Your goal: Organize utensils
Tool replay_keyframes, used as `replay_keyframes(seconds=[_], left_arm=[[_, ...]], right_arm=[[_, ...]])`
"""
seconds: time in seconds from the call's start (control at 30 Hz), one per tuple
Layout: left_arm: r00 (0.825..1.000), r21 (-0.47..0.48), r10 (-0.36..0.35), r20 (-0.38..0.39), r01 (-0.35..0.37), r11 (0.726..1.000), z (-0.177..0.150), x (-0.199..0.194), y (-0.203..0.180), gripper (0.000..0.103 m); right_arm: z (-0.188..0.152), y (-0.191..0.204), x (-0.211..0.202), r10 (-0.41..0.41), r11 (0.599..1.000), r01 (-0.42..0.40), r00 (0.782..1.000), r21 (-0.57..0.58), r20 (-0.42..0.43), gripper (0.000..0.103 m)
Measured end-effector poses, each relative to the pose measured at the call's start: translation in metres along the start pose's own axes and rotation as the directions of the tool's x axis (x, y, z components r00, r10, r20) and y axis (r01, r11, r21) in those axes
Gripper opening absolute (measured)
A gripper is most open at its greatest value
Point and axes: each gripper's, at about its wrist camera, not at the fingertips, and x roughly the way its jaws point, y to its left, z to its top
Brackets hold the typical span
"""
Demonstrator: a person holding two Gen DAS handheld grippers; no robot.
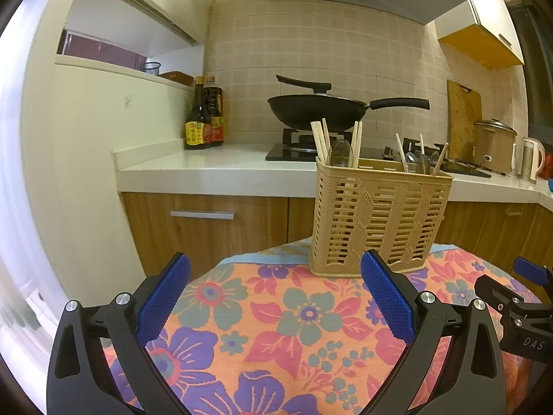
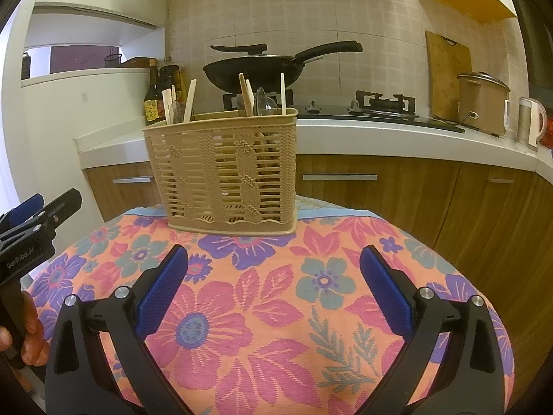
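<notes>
Both grippers, left gripper (image 1: 276, 297) and right gripper (image 2: 273, 290), hover with blue pads spread wide and empty above a floral cloth (image 2: 262, 311). Chopsticks (image 2: 189, 101) and spoons (image 2: 264, 103) stand upright in a beige slatted utensil basket (image 2: 224, 169) at the cloth's far edge, ahead of a kitchen counter (image 2: 345, 128).

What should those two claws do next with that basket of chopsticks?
Probably reach the right gripper forward to the basket. Both it and the left gripper are open and empty, and chopsticks and spoons sit mixed in both ends.
</notes>
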Motion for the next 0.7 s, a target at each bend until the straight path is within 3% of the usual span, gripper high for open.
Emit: replay_keyframes(seconds=[0.57, 0.7], left_arm=[[1.0, 0.029, 0.011, -0.005, -0.011, 1.0, -0.0011, -0.0006, -0.0063, 0.095], [0.999, 0.034, 0.028, 0.023, -0.029, 0.999, -0.0009, -0.0045, -0.0057, 0.096]], right_arm=[[-0.0005, 0.0004, 0.0, 0.003, 1.0, -0.003, 1.0, -0.006, 0.001, 0.095], [-0.0004, 0.0017, 0.0, 0.006, 1.0, -0.006, 1.0, -0.013, 0.001, 0.095]])
